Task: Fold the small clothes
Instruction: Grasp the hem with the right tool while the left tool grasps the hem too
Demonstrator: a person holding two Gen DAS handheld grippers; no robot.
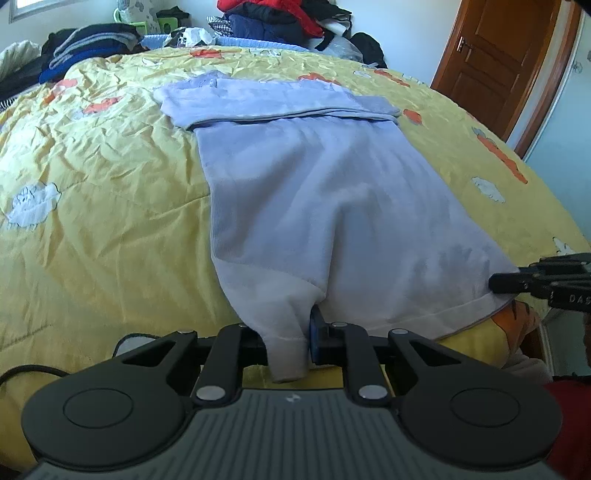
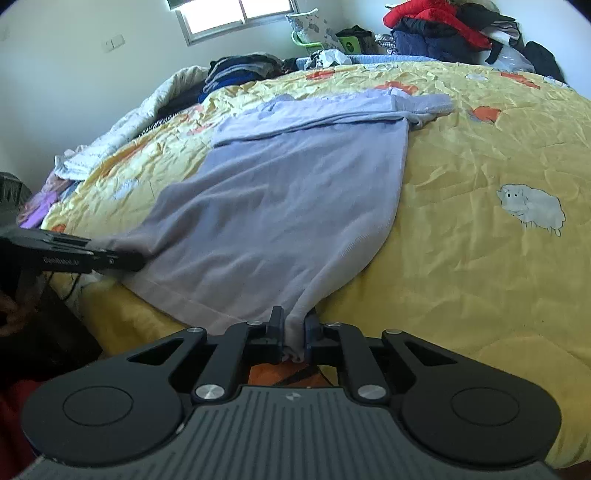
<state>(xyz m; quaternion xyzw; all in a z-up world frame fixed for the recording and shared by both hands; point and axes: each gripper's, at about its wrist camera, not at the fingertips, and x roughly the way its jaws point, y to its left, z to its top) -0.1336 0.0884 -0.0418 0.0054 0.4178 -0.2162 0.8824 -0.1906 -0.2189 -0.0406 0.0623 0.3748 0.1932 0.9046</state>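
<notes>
Pale lilac shirt [image 1: 295, 192] spread flat across the middle of the frame on a yellow bedspread [image 1: 103, 177], sleeves folded over at its far end. Left claw [image 1: 288, 343] pinched tight on the shirt's near hem at bottom centre. Right claw [image 2: 293, 332] likewise clamped on the hem's other corner. Heaped clothes [image 1: 273, 18] along the top edge.

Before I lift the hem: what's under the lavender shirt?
The lavender shirt lies on the yellow cartoon-print quilt, visible all around it. Anything beneath the fabric is covered. Left gripper and right gripper pinch its hem.
</notes>
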